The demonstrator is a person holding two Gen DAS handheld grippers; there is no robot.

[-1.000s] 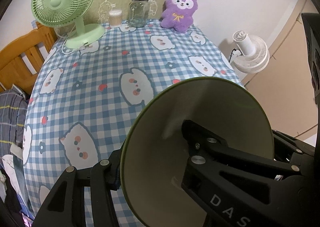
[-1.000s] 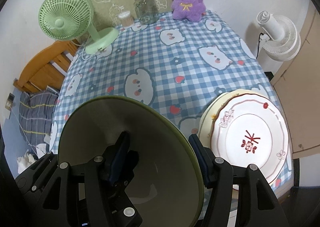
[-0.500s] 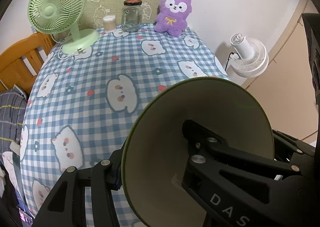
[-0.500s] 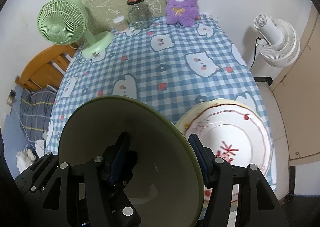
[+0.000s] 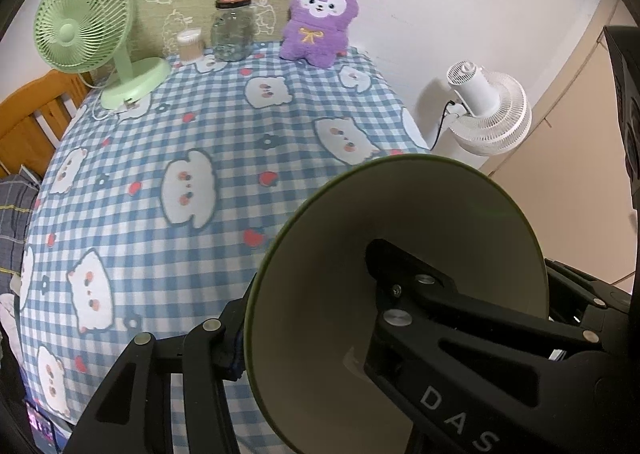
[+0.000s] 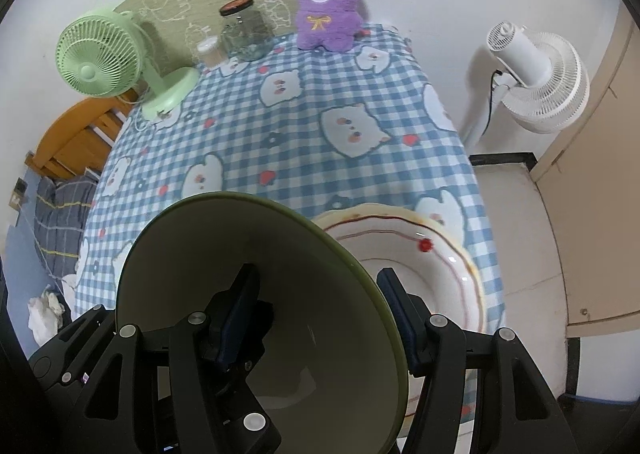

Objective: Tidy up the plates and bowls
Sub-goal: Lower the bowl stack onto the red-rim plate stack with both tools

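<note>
A bowl (image 5: pixel 420 206), cream inside with an olive-green rim, fills the lower right of the left wrist view. My left gripper (image 5: pixel 306 298) is shut on its wall, one finger inside and one outside. The right wrist view shows a matching bowl (image 6: pixel 224 238), tilted, with my right gripper (image 6: pixel 318 278) shut on its wall the same way. Whether these are one bowl or two I cannot tell. Just right of and below that bowl, a stack of white plates (image 6: pixel 420 266) with red trim lies at the table's near right corner, partly hidden by the bowl.
The table has a blue checked cloth (image 5: pixel 224 126) with cartoon prints. At its far end stand a green desk fan (image 5: pixel 88 34), a glass jar (image 5: pixel 234 30), a small cup (image 5: pixel 190 44) and a purple plush toy (image 5: pixel 320 26). A white floor fan (image 6: pixel 540 66) stands to the right.
Both grippers have carried the bowl toward the table's near right corner. The far objects look smaller, and the plate stack now sits partly under the bowl's rim.
</note>
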